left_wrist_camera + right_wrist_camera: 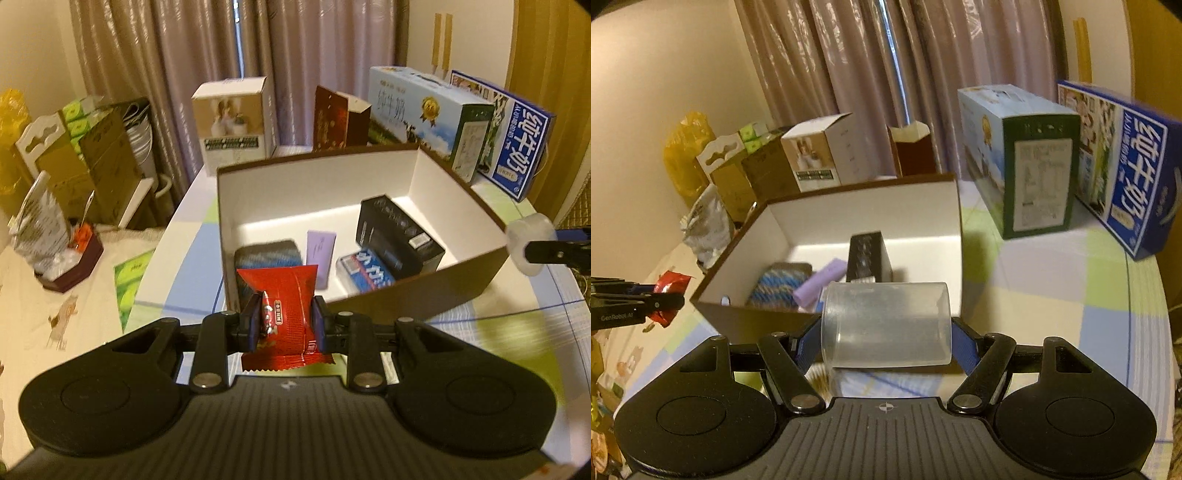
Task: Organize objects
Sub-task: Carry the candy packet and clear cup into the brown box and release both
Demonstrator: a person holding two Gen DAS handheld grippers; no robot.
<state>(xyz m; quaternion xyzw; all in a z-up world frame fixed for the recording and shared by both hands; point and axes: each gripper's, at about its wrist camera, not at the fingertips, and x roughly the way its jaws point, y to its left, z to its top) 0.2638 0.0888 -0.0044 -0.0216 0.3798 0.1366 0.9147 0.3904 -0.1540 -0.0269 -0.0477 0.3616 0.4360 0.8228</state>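
Table point(1052, 295) with checked cloth is carrying 1 open brown box point(413, 291) near its middle; 2 milk cartons point(1034, 170) point(1123, 184) are standing at the right, 2 small boxes point(236, 122) point(340, 118) behind.

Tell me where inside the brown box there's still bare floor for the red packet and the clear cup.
Brown box: bare white floor along the back wall, from the left wall to behind the black box. The front is crowded: knitted pad, purple tube, blue packet, black box. Both grippers are loaded: red packet, clear cup.

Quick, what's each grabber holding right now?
Left gripper: closed on the red snack packet.
Right gripper: closed on the clear plastic cup.
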